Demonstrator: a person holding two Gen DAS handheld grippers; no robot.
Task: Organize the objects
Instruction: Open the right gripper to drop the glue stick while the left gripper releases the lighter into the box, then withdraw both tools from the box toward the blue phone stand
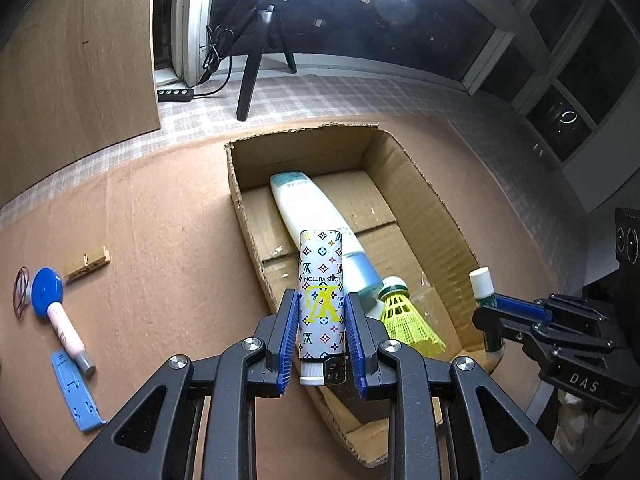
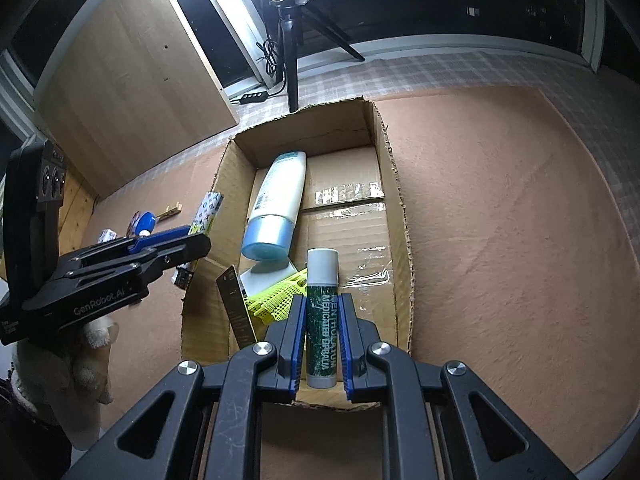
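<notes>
My left gripper (image 1: 321,308) is shut on a white lighter (image 1: 321,280) printed with coloured monograms, held over the near left part of an open cardboard box (image 1: 432,216). My right gripper (image 2: 322,312) is shut on a green and white lip balm stick (image 2: 321,312), above the box's near end (image 2: 394,184). Inside the box lie a white bottle with a blue cap (image 2: 276,204), a yellow shuttlecock (image 1: 404,316) and a dark flat strip (image 2: 236,312). Each gripper shows in the other's view: the right one (image 1: 516,312) at the right, the left one (image 2: 192,242) at the left.
On the brown mat left of the box lie a blue-headed pink-handled tool (image 1: 56,308), a blue plastic strip (image 1: 76,396), a wooden clothespin (image 1: 86,264) and a rubber band (image 1: 21,292). A tripod (image 1: 260,52) and a power strip (image 1: 175,94) stand beyond the mat. A gloved hand (image 2: 80,364) holds the left gripper.
</notes>
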